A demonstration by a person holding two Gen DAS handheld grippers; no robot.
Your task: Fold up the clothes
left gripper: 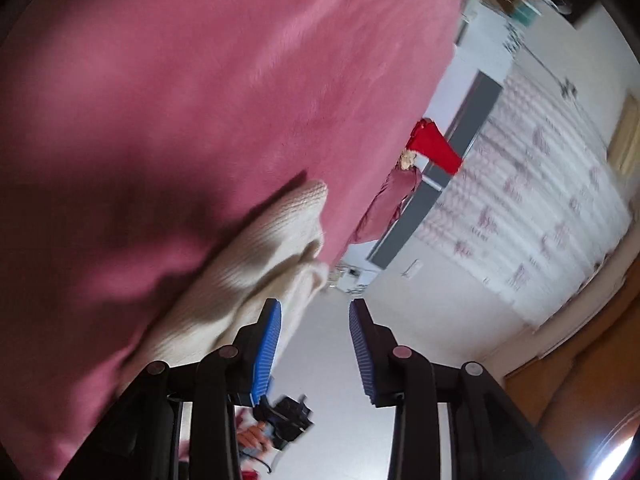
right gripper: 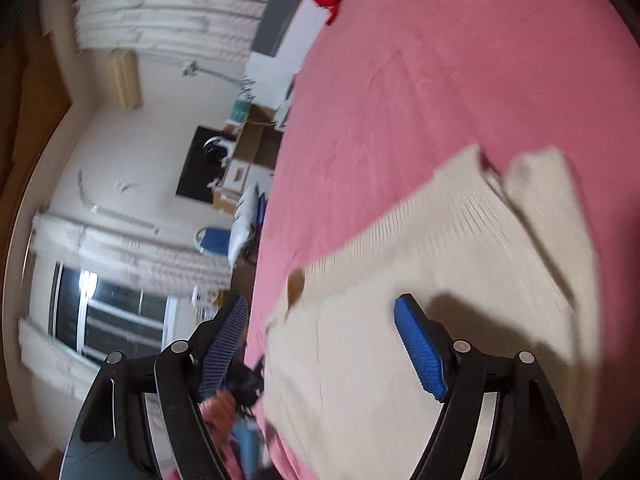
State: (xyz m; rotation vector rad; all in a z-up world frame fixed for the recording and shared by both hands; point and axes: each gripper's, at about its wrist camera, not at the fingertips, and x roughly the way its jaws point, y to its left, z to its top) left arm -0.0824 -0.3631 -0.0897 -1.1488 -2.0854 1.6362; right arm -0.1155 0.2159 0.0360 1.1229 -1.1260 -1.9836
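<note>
A cream knitted garment (right gripper: pixel 432 280) lies on a pink bedspread (right gripper: pixel 440 80), partly folded, with a sleeve end toward the far side. My right gripper (right gripper: pixel 320 312) is open above the garment's near edge, its blue pads (right gripper: pixel 420 348) apart and holding nothing. In the left wrist view the same cream garment (left gripper: pixel 260 264) lies on the pink bedspread (left gripper: pixel 200 100) at the left. My left gripper (left gripper: pixel 314 312) is open just beside the garment's edge, its blue pads (left gripper: pixel 268 344) empty. Both views are tilted and motion-blurred.
A red cloth (left gripper: pixel 434 146) and a dark pink cloth (left gripper: pixel 384 204) lie at the bed's far end. Patterned curtains (left gripper: pixel 540 200), a window (right gripper: pixel 112 320), cardboard boxes (right gripper: pixel 256 140) and a blue chair (right gripper: pixel 216 240) stand around the bed.
</note>
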